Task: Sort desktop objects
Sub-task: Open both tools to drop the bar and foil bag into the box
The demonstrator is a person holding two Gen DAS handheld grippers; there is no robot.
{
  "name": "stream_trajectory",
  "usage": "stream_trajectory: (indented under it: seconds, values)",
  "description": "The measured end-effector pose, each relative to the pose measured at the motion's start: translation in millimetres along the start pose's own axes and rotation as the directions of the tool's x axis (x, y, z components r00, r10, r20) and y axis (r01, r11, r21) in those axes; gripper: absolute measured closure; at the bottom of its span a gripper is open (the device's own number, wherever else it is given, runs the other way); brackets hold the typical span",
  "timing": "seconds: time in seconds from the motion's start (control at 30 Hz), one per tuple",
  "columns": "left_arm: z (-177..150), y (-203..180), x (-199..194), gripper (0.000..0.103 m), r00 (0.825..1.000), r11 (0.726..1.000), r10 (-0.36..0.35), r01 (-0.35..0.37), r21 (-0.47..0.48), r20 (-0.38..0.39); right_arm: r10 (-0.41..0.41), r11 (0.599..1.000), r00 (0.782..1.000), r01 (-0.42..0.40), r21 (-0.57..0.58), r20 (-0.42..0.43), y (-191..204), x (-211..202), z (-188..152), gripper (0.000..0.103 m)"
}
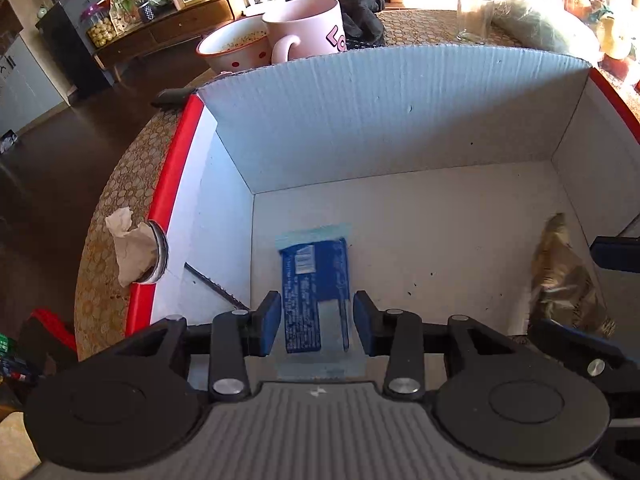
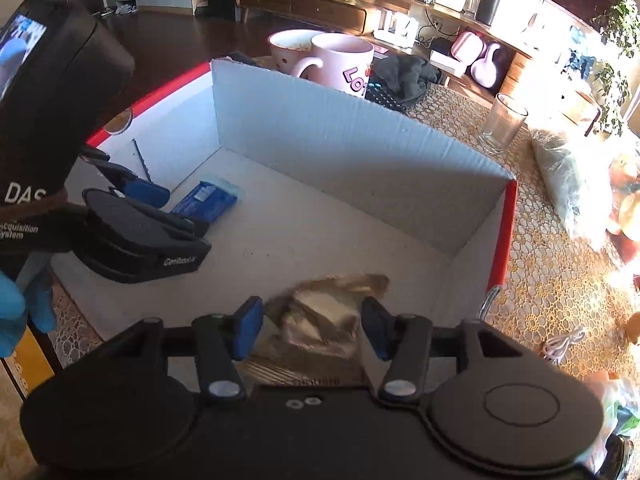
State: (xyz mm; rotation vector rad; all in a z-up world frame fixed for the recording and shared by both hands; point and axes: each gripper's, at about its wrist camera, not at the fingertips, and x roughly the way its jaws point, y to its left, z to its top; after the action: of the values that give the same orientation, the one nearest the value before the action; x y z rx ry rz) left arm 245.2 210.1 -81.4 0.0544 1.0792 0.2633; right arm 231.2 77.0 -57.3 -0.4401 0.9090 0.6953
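Both grippers reach down into an open white cardboard box [image 1: 400, 120] with red outer edges, which fills the middle of each view.

In the left wrist view, the left gripper [image 1: 316, 322] stands at lower centre with its blue pads apart. A blue snack packet [image 1: 314, 280] with clear sealed ends lies flat on the box floor between the pads; a narrow gap shows on each side, so the pads do not press on it. A crumpled tissue [image 1: 130, 246] sits on the patterned table mat [image 1: 120, 184] at the left, against the box's outer wall.

In the right wrist view, the right gripper [image 2: 312, 326] is at lower centre, its jaws open. A crinkled golden-brown wrapper [image 2: 320, 312] lies on the box floor between its pads, with space on both sides. The blue packet shows at middle left, under the other gripper.

Beyond the far box wall, in the upper middle of both views, stand a pink mug [image 2: 344, 60] and a white bowl with red dots [image 2: 286, 46], touching each other. A clear drinking glass [image 2: 502, 124] stands on the mat at upper right.
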Motion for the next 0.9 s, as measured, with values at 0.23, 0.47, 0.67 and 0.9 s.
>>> stream_trajectory:
  seconds: [0.23, 0.47, 0.67, 0.9]
  values:
    - [-1.4, -0.9, -5.2, 0.046, 0.998, 0.998, -0.054, 0.054, -0.038, 0.011, 0.01, 1.0, 1.0, -0.01, 0.009, 0.022, -3.6, -9.8, -1.6, 0.038]
    - [-3.9, -13.2, -21.4, 0.017, 0.998, 0.999, -0.035, 0.036, -0.017, 0.058, 0.008, 1.0, 0.999, -0.009, 0.02, 0.046, -9.0, -26.5, -8.8, 0.032]
    - [-1.7, -11.9, -39.4, 0.002, 0.994, 0.998, -0.043, 0.048, -0.046, 0.103, 0.027, 0.999, 0.995, -0.031, 0.04, 0.096, -21.0, -52.8, -17.3, 0.027]
    - [-5.2, -18.8, -58.5, 0.002, 0.992, 0.999, -0.015, 0.021, -0.041, 0.129, 0.035, 0.998, 0.99, -0.043, 0.054, 0.139, -33.4, -79.4, -29.7, 0.024]
